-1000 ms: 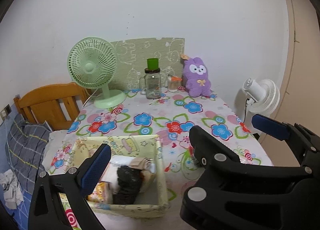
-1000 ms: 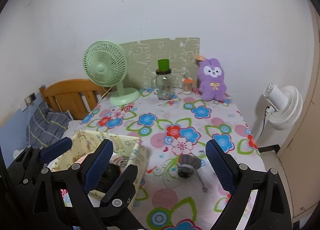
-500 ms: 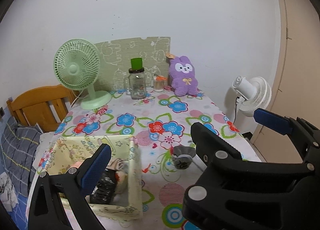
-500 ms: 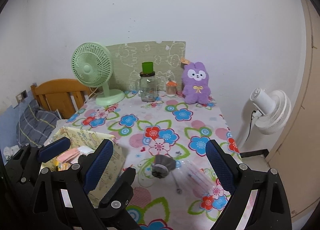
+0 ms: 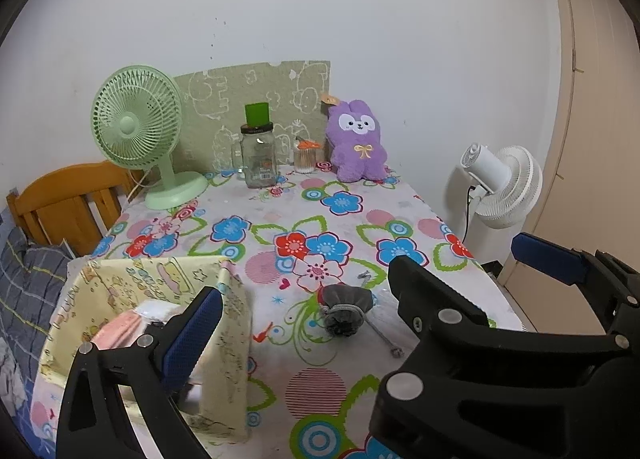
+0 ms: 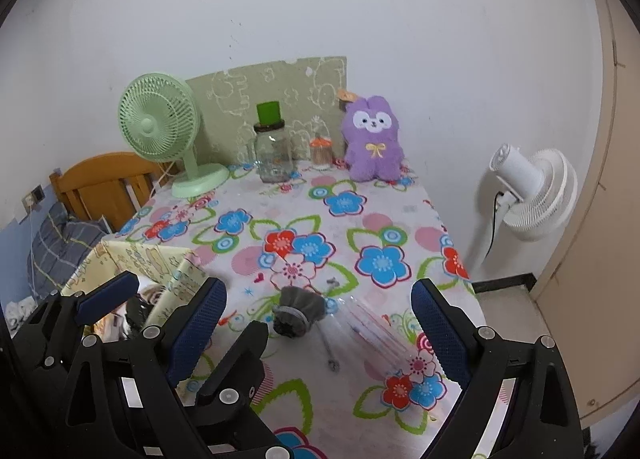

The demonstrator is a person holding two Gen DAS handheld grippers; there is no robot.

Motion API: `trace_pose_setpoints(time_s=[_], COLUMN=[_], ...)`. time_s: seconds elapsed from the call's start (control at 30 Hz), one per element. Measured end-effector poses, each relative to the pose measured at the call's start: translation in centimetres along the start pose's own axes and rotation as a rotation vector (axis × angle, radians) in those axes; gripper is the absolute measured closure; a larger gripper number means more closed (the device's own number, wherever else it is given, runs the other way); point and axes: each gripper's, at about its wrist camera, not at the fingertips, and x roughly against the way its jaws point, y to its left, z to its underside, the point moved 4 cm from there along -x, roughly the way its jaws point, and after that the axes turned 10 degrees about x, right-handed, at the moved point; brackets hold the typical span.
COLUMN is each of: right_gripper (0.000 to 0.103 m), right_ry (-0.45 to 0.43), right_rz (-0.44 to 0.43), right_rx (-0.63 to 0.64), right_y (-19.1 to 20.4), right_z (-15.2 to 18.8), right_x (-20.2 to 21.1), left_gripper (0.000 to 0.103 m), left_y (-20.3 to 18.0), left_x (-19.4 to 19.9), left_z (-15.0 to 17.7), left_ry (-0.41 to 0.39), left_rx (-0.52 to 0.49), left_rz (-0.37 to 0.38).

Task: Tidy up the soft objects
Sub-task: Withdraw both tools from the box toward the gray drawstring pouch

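A small grey drawstring pouch (image 5: 344, 311) (image 6: 298, 309) lies on the flowered tablecloth, its cord trailing toward me. Beside it on the right lies a clear plastic packet (image 6: 376, 333). A yellow fabric basket (image 5: 236, 339) (image 6: 140, 255) at the table's near left corner holds pink, white and black soft items. A purple plush (image 5: 356, 143) (image 6: 374, 139) sits upright at the back. My left gripper (image 5: 316, 299) is open above the basket's right wall, with nothing in it. My right gripper (image 6: 318, 291) is open, its fingers on either side of the pouch from above, apart from it. The two grippers overlap side by side.
At the back stand a green desk fan (image 5: 136, 127), a glass jar with a green lid (image 5: 259, 155) and a small jar (image 5: 306, 157). A white floor fan (image 6: 532, 187) stands off the table's right edge. A wooden headboard (image 5: 60, 203) and plaid bedding lie to the left.
Both grippers have moved right, from over the basket toward the grey pouch, which now sits in the middle of both views. Both stayed open.
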Motion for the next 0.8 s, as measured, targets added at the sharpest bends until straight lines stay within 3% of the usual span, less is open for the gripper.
trace_pose_setpoints(time_s=[0.53,0.8], right_gripper=[0.01,0.013], right_ry=[0.08,0.147], right_rz=[0.001,-0.004], right_rx=[-0.02,-0.01], right_y=[-3.1,-3.9], right_z=[2.5,4.1], right_x=[-4.1,-7.2], left_gripper=[0.003,0.01], left_y=[-2.1,-2.5], left_x=[-5.0,-7.9], left_z=[2.0,3.7], left_ry=[0.071,0.162], left_rx=[-0.006,-0.041], left_rz=[-0.005,-0.019])
